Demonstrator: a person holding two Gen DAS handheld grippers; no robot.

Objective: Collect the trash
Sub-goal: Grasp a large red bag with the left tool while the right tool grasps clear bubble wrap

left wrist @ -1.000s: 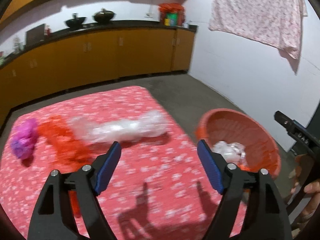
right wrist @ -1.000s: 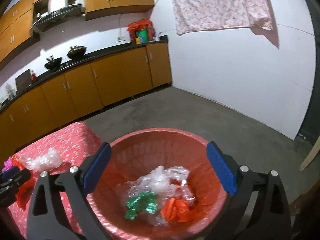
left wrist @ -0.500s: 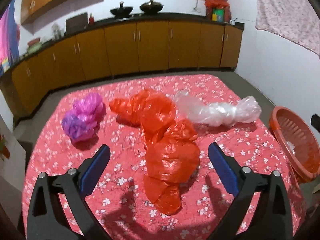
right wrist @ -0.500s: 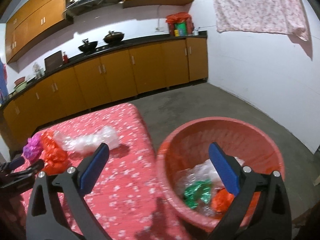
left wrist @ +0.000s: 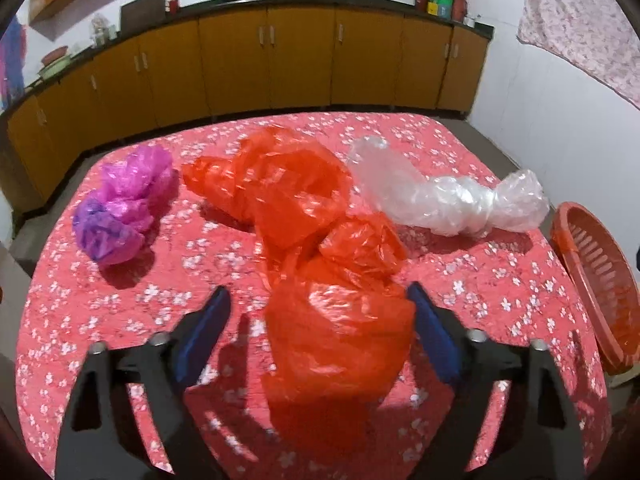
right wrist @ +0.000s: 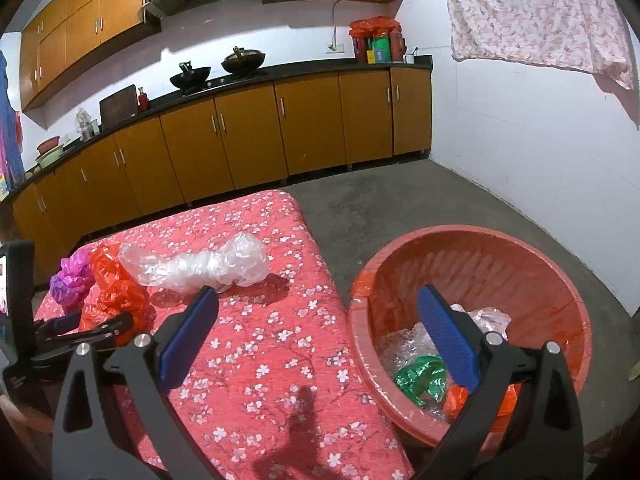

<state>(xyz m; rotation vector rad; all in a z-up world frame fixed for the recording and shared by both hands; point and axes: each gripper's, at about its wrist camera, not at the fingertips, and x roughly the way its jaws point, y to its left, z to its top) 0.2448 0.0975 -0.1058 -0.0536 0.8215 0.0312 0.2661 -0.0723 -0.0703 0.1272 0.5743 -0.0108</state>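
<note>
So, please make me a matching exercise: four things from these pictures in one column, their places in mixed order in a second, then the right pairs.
Things:
1. purple bag
2. clear bag
3. green wrapper
4. left tool

Places:
A. inside the red basket
B. open around the red bag
C. table's left part, left wrist view
D. table's right part, nearest the basket

Pairs: 1-C, 2-D, 3-A, 4-B
</note>
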